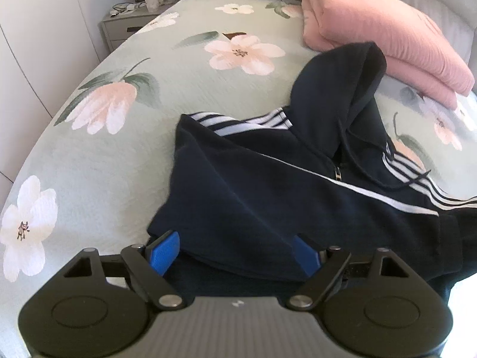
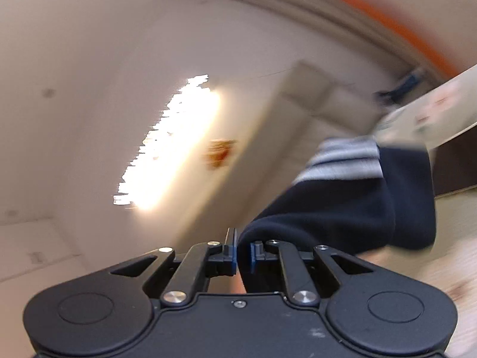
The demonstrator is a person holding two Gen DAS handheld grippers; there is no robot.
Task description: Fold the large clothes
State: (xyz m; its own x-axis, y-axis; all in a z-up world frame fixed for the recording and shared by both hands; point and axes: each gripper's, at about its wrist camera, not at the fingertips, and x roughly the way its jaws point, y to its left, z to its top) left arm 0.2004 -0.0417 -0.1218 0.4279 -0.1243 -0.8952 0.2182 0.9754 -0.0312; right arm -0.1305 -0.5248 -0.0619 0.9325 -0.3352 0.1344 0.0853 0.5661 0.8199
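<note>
A navy zip hoodie (image 1: 268, 191) with white stripes lies on the flowered bed, hood toward the far right, its left side folded over the body. My left gripper (image 1: 235, 253) is open, its blue fingers (image 1: 164, 250) wide apart at the hoodie's near edge, the cloth lying between and over them. My right gripper (image 2: 244, 256) is shut on a navy striped part of the hoodie (image 2: 342, 203) and holds it up in the air; that view is blurred and tilted toward the walls.
The bed (image 1: 119, 155) has a pale green floral cover. A folded pink blanket (image 1: 381, 38) lies at the far right by the headboard. A nightstand (image 1: 128, 24) with a cup and clutter stands at the far left.
</note>
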